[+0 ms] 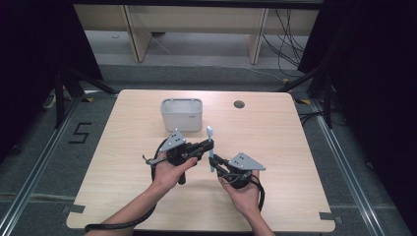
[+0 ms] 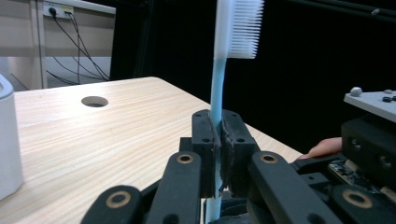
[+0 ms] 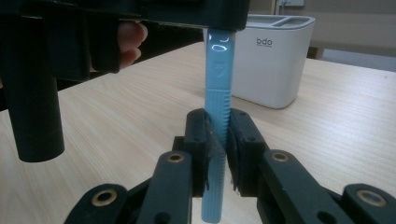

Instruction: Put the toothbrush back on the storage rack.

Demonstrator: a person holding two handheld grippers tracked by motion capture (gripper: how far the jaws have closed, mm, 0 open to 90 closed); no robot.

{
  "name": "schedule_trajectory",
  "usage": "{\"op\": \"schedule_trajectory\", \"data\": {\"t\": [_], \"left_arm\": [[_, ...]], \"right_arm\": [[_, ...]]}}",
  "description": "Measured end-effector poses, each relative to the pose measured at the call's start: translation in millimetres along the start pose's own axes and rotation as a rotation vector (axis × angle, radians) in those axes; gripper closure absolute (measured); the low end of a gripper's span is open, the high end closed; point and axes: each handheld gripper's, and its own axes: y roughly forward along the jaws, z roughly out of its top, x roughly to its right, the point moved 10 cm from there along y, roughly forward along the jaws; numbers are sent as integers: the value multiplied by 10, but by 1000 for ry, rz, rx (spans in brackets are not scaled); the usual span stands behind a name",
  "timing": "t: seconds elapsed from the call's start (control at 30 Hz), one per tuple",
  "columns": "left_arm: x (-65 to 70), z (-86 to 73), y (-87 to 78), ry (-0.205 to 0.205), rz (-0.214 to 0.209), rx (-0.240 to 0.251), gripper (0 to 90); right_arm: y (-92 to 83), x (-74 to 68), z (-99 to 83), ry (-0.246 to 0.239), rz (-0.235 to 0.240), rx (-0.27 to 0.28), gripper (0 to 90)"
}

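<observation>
Two grippers hold one toothbrush [image 1: 211, 147] between them, above the wooden table [image 1: 123, 147].

Left gripper [image 1: 206, 145]: its jaws are pressed onto the light-blue neck of the toothbrush, just below the white bristle head. In the left gripper view the toothbrush [image 2: 218, 93] rises upright out of the pads [image 2: 205, 140], bristles turned to that view's right. The pads look squarely seated on the shaft, with no visible gap.

Right gripper [image 1: 216, 162]: its jaws pinch the ribbed lower handle, as the right gripper view shows at the toothbrush [image 3: 217, 121], with the butt end passing down between the pads [image 3: 198, 140]. The left gripper sits directly above along the same shaft.

White holder [image 1: 182, 114]: it stands on the table beyond both grippers, well apart from them, open top upward, with compartments visible in the right gripper view at the holder [image 3: 275, 60].

Assessment: the toothbrush is judged light, rigid plastic with a slim, somewhat flexible neck. The smooth upper handle is likely slippery; the ribbed section offers the surer purchase. The bristles are soft and should not be clamped. Opposed pulling by the two grippers could bend the neck.
</observation>
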Motion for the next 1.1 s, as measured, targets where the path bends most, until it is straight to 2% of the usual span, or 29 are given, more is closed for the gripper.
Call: {"op": "schedule_trajectory", "data": {"t": [0.07,0.13,0.17,0.23,0.3,0.37,0.4,0.43,0.57,0.6,0.7,0.73,0.83,0.97,1.0,1.03,1.07,1.1], "left_arm": [[4,9,-8,10,0,1,852],[9,20,-23,18,-2,0,852],[12,27,-28,19,-1,4,852],[8,49,-46,35,1,9,853],[-6,75,-70,48,13,14,853],[-26,98,-94,58,23,19,853],[-41,110,-103,66,27,23,853],[-57,118,-114,70,36,25,853],[-144,144,-165,101,72,25,853],[-163,151,-179,103,81,27,853],[-200,170,-201,111,93,36,853],[-242,184,-234,121,111,34,853],[-290,213,-270,120,124,47,853],[-347,234,-322,124,147,48,852],[-360,237,-333,125,150,48,852],[-372,240,-343,124,154,49,853],[-386,246,-353,127,157,51,852],[-398,248,-365,126,159,49,852]], "right_arm": [[14,-33,4,17,20,4,791],[3,-27,10,15,6,-4,787],[14,-36,26,5,14,5,775],[19,-34,36,-11,11,0,715],[21,-69,19,9,28,-21,671],[8,-45,17,-4,-1,-23,630],[6,-36,16,-18,0,-24,614],[1,-49,5,-11,10,-32,598],[-30,-7,-15,-31,-16,-44,542],[-30,-16,-21,-25,-5,-47,537],[-60,3,-35,-16,-24,-59,532],[-92,8,-56,-1,-30,-79,529],[-103,38,-59,-25,-31,-71,529],[-141,72,-86,-19,-36,-70,529],[-170,88,-110,-17,-45,-88,529],[-165,102,-109,-21,-48,-71,529],[-176,103,-124,-19,-38,-79,529],[-199,118,-145,-6,-54,-90,529]]}}
